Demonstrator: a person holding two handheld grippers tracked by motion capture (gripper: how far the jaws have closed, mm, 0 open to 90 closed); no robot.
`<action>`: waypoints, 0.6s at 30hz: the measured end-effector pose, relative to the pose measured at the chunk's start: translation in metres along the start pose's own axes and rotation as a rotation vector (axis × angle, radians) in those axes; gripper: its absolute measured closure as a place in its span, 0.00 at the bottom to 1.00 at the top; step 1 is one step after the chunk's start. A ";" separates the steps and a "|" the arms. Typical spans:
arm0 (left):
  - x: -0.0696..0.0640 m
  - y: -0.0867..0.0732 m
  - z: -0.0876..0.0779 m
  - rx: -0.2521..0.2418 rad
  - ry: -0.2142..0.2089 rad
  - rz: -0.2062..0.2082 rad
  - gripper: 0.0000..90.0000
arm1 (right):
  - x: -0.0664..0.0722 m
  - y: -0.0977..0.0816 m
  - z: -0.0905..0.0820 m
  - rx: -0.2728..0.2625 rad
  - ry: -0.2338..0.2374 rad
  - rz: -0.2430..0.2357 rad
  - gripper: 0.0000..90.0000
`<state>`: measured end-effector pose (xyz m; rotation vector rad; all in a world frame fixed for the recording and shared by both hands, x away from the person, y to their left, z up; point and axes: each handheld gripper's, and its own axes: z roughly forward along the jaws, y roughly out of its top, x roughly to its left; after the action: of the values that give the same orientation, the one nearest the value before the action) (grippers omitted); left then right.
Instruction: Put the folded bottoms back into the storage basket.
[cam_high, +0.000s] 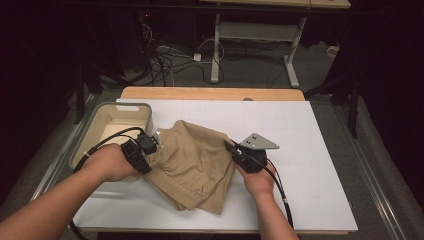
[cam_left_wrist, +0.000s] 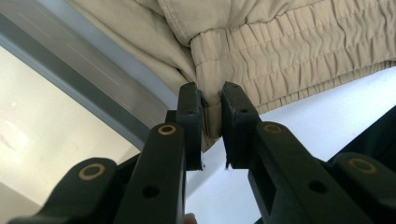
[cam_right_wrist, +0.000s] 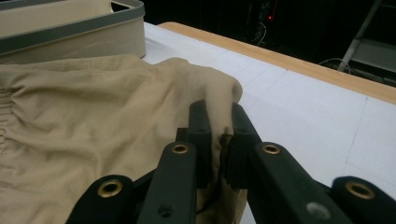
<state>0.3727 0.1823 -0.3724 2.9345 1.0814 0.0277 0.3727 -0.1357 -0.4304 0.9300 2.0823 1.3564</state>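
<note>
The left tool (cam_high: 148, 143) is closed on the gathered elastic waistband of the folded khaki cloth shorts (cam_high: 195, 162), a fold of fabric being pinched between its black pads (cam_left_wrist: 190, 122) in the left gripper view. The right tool (cam_high: 231, 146) is clamped shut on the opposite, right edge of the same garment, where cloth is bunched between its pads (cam_right_wrist: 200, 135).

The shorts are seen near the middle of the white tabletop (cam_high: 310, 165), just right of the beige plastic bin with a grey rim (cam_high: 107, 125). Their long axis is laid diagonally, from the far left toward the near right, with the waistband turned to the left and near side.

The lower layers of the fold are covered by the top layer, so the leg openings cannot be made out. The left tool's tips are partly hidden behind the left hand (cam_high: 112, 162) in the high view, and the near end of the bin is cut off by that forearm.
</note>
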 end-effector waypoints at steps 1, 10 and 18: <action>-0.001 0.000 -0.001 0.000 0.002 0.001 0.86 | 0.000 -0.002 0.000 -0.011 -0.003 0.003 0.94; 0.002 0.002 -0.009 0.010 0.019 0.002 0.86 | -0.003 -0.009 -0.001 0.005 0.020 0.029 0.94; 0.007 0.003 -0.010 0.035 -0.006 0.021 0.86 | 0.003 -0.006 -0.003 -0.014 0.055 0.046 0.94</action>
<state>0.3801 0.1850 -0.3627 2.9752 1.0606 -0.0002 0.3668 -0.1370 -0.4344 0.9499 2.1010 1.4336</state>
